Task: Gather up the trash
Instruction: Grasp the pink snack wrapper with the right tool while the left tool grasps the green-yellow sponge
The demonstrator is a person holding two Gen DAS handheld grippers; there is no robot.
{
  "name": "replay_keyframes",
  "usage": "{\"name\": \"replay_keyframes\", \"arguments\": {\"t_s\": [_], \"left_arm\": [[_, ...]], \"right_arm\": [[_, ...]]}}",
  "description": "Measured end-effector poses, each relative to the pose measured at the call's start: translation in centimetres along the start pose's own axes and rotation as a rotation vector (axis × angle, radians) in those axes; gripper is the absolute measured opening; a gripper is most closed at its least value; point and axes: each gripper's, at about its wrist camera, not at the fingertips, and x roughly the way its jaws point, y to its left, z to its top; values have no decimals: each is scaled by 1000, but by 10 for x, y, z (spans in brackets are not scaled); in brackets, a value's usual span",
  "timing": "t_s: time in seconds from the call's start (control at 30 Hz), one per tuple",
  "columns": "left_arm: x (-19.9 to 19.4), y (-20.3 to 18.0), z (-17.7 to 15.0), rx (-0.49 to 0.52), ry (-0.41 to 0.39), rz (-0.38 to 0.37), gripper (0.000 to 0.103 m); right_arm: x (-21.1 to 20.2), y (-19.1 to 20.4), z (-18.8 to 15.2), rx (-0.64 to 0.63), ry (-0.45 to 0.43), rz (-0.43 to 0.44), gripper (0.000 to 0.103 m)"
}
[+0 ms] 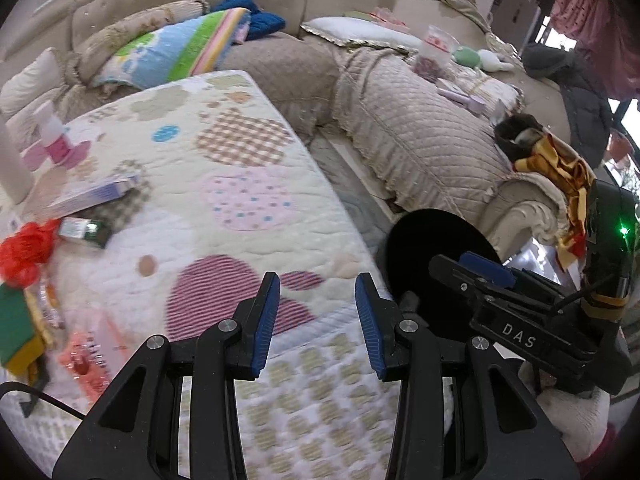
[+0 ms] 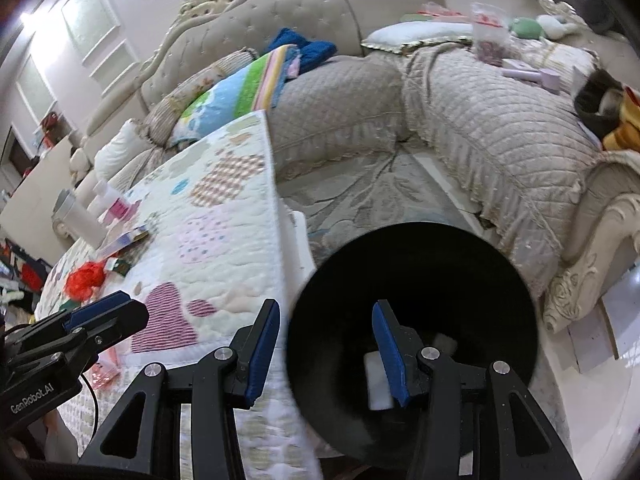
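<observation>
Clearly the red wrapper [image 1: 25, 249] and small green box [image 1: 85, 231] lie far left on the quilted tabletop [image 1: 248, 184], nearer the left hand-held gripper [image 1: 317, 322], spread empty, while the right hand-held gripper [image 2: 326, 354], also spread, hovers over the black bin [image 2: 420, 280].

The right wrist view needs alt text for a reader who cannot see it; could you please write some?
Open, empty right tongs hang over the rim of a black bin with white scraps inside. Left of it lies a patchwork-quilted table with a red wad, the left tongs at its near edge; a beige sofa curves behind.
</observation>
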Motion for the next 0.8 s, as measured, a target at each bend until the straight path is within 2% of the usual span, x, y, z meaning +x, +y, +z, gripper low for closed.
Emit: {"name": "replay_keyframes", "arguments": {"t_s": [0.33, 0.8], "left_arm": [[-39, 66, -13, -94, -32, 81, 37], [-96, 200, -57, -278, -41, 259, 37]], "right_arm": [[28, 75, -2, -111, 54, 101, 47], [58, 183, -25, -281, 162, 256, 48]]}}
